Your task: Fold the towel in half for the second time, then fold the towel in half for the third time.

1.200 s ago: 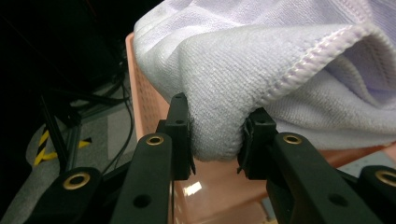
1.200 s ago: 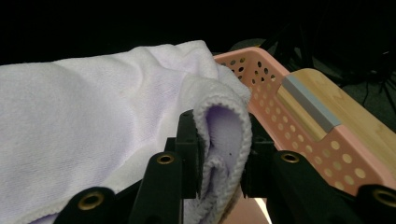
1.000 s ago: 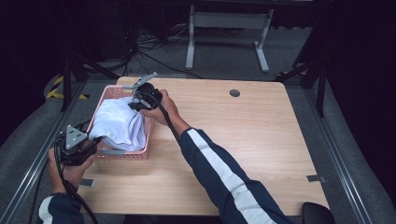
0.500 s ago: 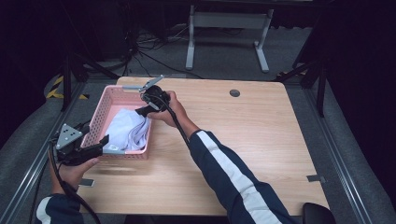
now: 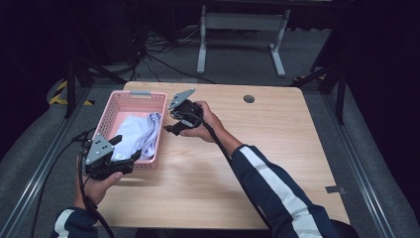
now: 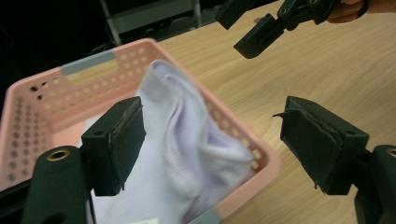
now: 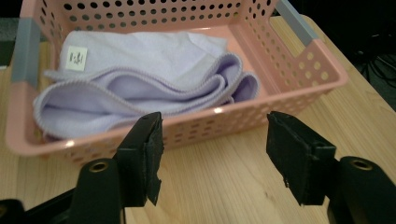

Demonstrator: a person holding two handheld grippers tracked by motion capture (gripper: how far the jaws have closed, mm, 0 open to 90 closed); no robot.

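A pink perforated basket (image 5: 110,115) stands on the left part of the wooden table. A lavender cloth (image 5: 137,133) lies folded inside it, and a small white label (image 7: 76,58) shows on the cloth. My left gripper (image 5: 126,148) hovers at the basket's near corner, open; its jaws have just been opening, and the cloth (image 6: 187,154) lies loose beyond them. My right gripper (image 5: 167,119) is just right of the basket and points at its wall (image 7: 299,70). It is open, its jaws have just been opening, and nothing is between them. The right gripper (image 6: 240,30) also appears in the left gripper view.
The tabletop (image 5: 277,148) stretches bare to the right of the basket, with a round cable hole (image 5: 249,98) at the back. A strip of grey tape (image 5: 335,189) sits at the right edge. A metal stand (image 5: 237,29) and cables lie on the floor behind.
The cloth, bunched up high between both grippers a second ago, has dropped flat into the basket. Both grippers have let go and opened; the left drew back toward the person, the right moved right.
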